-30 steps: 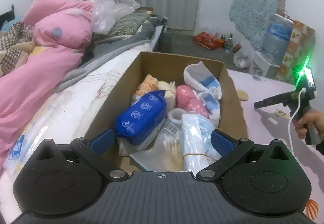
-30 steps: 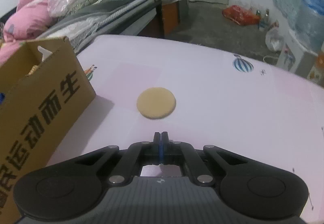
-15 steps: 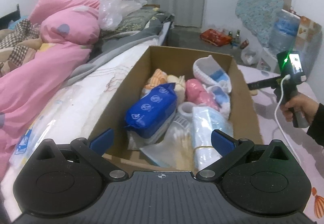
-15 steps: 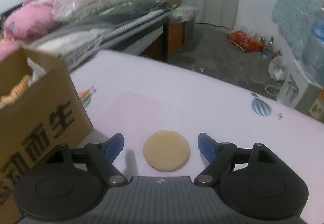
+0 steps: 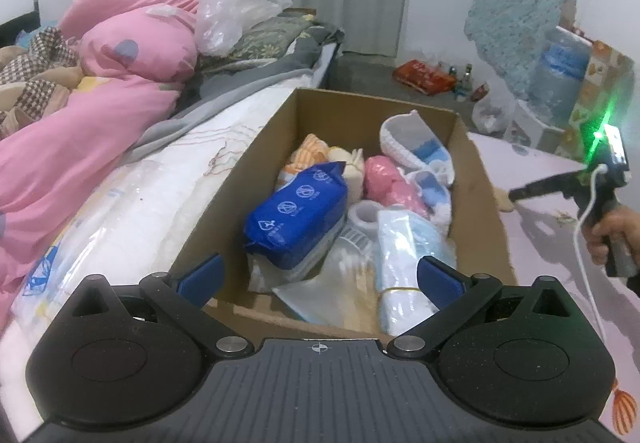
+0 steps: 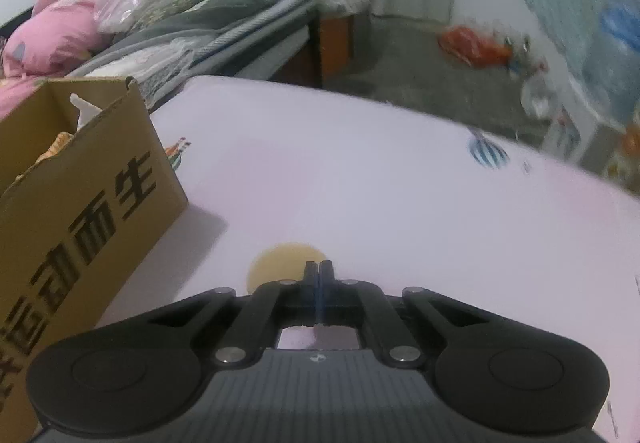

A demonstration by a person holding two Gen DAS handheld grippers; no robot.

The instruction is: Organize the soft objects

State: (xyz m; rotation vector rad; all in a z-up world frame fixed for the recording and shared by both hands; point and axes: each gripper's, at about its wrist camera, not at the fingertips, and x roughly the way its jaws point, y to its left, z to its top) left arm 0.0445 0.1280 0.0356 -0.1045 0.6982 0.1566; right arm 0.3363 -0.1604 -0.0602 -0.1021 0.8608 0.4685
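An open cardboard box (image 5: 476, 179) holds soft things: a blue tissue pack (image 5: 296, 211), a pink bundle (image 5: 390, 183), white-and-blue knitted shoes (image 5: 416, 147) and a clear-wrapped white pack (image 5: 404, 263). My left gripper (image 5: 320, 275) hangs open over the box's near end, holding nothing. A round tan puff (image 6: 280, 263) lies flat on the pale pink table right of the box (image 6: 80, 203). My right gripper (image 6: 318, 271) has its jaws closing, fingertips together over the puff's near edge. Whether they pinch it is hidden. A hand (image 5: 612, 231) holds that gripper (image 5: 516, 195) in the left wrist view.
A bed with pink bedding (image 5: 100, 115) and a grey blanket (image 5: 260, 75) runs along the box's left side. The table's far edge (image 6: 360, 99) drops to a grey floor with red packaging (image 6: 472, 43). A water jug (image 5: 560, 75) stands at the right.
The right gripper opened around the puff half a second ago and its fingers have now come together at the puff's near edge. The left gripper stays open above the box.
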